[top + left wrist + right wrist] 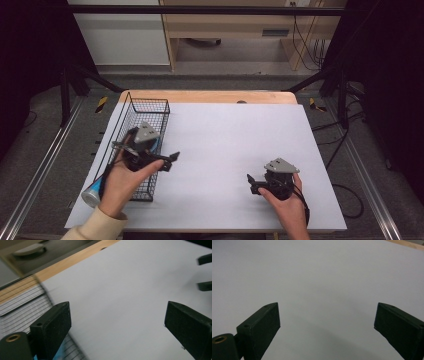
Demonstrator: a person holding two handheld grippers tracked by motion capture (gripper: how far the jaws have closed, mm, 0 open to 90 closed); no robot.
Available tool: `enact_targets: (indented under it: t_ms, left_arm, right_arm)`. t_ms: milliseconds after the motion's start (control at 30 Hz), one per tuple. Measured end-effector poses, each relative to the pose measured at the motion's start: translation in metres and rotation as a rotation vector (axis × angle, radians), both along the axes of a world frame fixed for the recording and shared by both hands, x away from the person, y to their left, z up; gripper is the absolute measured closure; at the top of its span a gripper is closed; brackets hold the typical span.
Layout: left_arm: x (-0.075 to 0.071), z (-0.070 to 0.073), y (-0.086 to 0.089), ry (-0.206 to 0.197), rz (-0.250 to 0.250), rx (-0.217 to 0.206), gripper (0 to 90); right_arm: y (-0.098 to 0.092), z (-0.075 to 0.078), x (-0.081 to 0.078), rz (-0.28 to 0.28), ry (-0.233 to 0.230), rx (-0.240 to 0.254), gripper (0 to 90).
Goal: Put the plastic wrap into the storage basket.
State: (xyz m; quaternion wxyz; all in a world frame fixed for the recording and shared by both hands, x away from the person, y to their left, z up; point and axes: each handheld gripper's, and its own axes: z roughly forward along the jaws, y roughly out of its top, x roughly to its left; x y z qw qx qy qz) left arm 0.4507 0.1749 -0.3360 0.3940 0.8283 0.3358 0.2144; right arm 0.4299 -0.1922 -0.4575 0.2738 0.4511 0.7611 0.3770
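A black wire basket (pixel 148 107) stands along the left side of the white table top (pixel 235 135). A blue cylinder with a silver end (pixel 92 194) pokes out at the basket's near left corner; the hand hides most of it. My left gripper (pixel 172 159) hangs over the basket's right rim and points right across the table. Its jaws stand wide open with nothing between them (pixel 117 312). Near the front right, my right gripper (pixel 251 182) points left, open and empty (pixel 327 315), low over the bare sheet. The right gripper (pixel 203 272) also shows far off in the left gripper view.
The basket's wires (pixel 22 305) and a bit of blue (pixel 60 355) lie under the left jaw. A wooden strip (pixel 210 96) runs along the table's far edge. Black frame posts (pixel 65 95) stand at both back corners, with cables (pixel 350 200) on the floor at right.
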Motion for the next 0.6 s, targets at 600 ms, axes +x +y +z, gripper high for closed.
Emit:
enact_targets:
  t_ms: [600]
  left_arm:
    - [-0.025, -0.102, -0.055, 0.049, -0.117, -0.085, 7.7]
  right_arm:
    - [-0.007, 0.003, -0.007, -0.105, -0.03, -0.023, 5.9]
